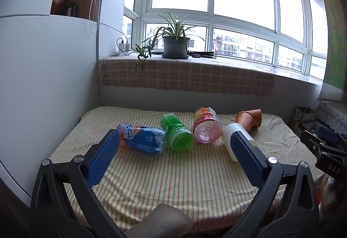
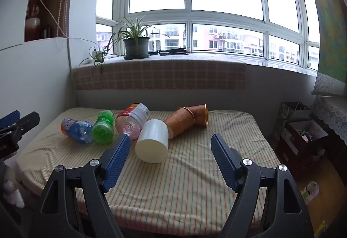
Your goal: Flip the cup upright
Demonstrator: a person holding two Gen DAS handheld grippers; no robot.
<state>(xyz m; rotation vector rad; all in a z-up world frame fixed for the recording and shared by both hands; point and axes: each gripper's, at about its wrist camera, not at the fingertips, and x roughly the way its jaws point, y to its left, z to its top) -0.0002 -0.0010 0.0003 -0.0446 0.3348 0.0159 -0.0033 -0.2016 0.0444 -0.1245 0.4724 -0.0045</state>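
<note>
Several cups lie on their sides in a row on a striped cloth-covered table (image 1: pixel 173 173): a blue printed cup (image 1: pixel 143 137), a green one (image 1: pixel 179 135), a pink-red one (image 1: pixel 206 129), a white one (image 1: pixel 233 138) and copper cups (image 1: pixel 249 118). In the right wrist view the white cup (image 2: pixel 153 143) lies just ahead, base toward me, with the copper cups (image 2: pixel 186 119) behind it. My left gripper (image 1: pixel 173 140) is open and empty, in front of the row. My right gripper (image 2: pixel 170 140) is open and empty, just short of the white cup.
A windowsill with a potted plant (image 1: pixel 175 45) runs behind the table. A white cabinet wall (image 1: pixel 43 86) stands at the left. Boxes and clutter (image 2: pixel 303 134) sit on the floor at the right. The other gripper shows at the right edge of the left wrist view (image 1: pixel 325 147).
</note>
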